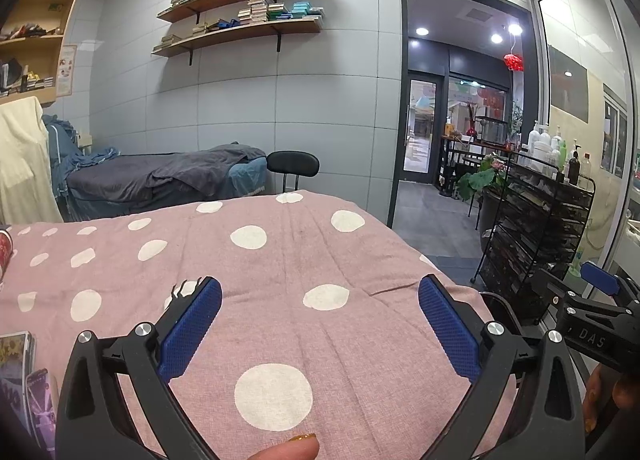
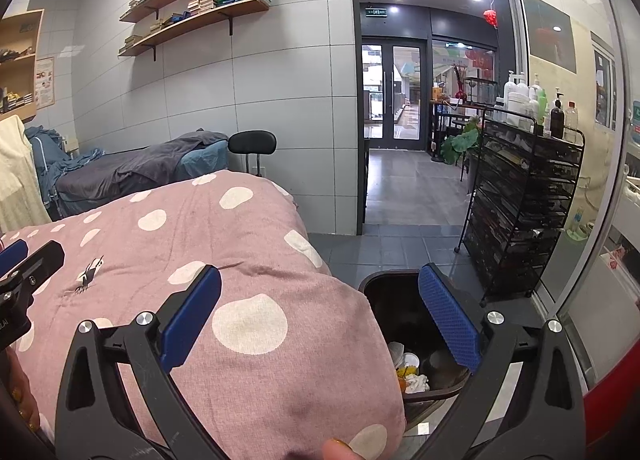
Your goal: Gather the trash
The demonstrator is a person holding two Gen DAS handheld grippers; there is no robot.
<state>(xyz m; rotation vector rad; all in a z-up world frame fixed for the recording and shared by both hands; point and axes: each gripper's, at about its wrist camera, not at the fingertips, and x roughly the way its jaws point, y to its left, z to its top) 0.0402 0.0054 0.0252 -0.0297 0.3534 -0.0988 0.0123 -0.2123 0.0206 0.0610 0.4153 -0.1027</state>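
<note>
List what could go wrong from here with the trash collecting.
1. Both grippers, left and right, are open and hold nothing, so a reach could snag the loose dotted blanket rather than trash.
2. The trash bin sits tight against the blanket's hanging edge; a careless drop may land on the fabric or floor.
3. The packets at the left edge are barely in view, so they are easy to miss.

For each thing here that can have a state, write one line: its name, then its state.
Left gripper: open, empty.
Right gripper: open, empty.
Black plastic trash bin: uncovered, trash inside.
Pink polka-dot bed cover: spread flat.
Glass double doors: shut.
</note>
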